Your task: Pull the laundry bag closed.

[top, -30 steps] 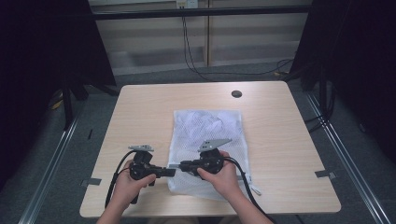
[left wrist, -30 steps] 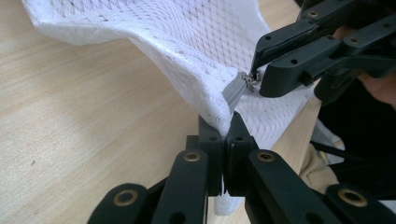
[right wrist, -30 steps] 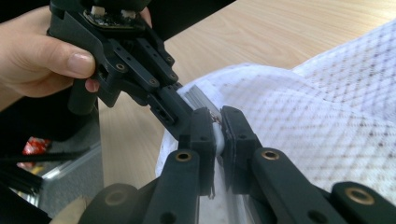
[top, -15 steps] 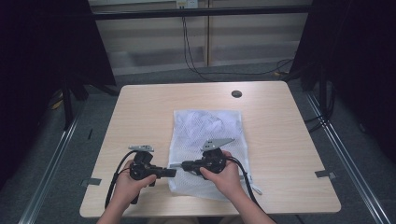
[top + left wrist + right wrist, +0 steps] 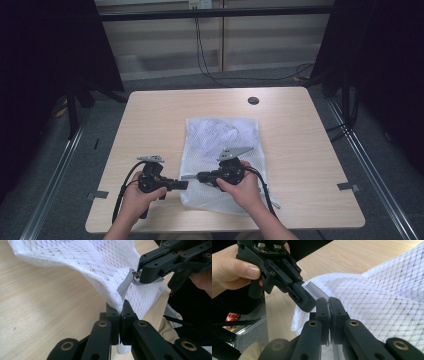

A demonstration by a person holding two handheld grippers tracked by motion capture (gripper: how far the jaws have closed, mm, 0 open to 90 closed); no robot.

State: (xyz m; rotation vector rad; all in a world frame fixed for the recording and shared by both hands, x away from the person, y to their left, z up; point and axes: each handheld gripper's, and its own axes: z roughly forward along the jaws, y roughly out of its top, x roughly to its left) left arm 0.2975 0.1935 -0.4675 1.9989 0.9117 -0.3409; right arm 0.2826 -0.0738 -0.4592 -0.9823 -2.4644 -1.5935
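A white mesh laundry bag [image 5: 220, 140] lies flat on the wooden table [image 5: 300, 150]. Its near left corner is lifted off the wood between my two grippers. My left gripper [image 5: 181, 184] points right and is shut on the bag's corner, where the grey zipper tape [image 5: 123, 288] ends. Seen along its own jaws, the left gripper [image 5: 121, 305] pinches mesh and tape. My right gripper [image 5: 199, 176] points left, facing the other, and is shut on the small metal zipper pull [image 5: 135, 273]. In the right gripper view, the right gripper [image 5: 329, 301] clamps the zipper line beside the left gripper's fingertips [image 5: 305, 301].
A small dark round disc [image 5: 253, 100] sits near the table's far edge. Black cables trail from both grippers over the near edge. Bare wood lies left, right and beyond the bag. Dark curtains and metal floor rails flank the table.
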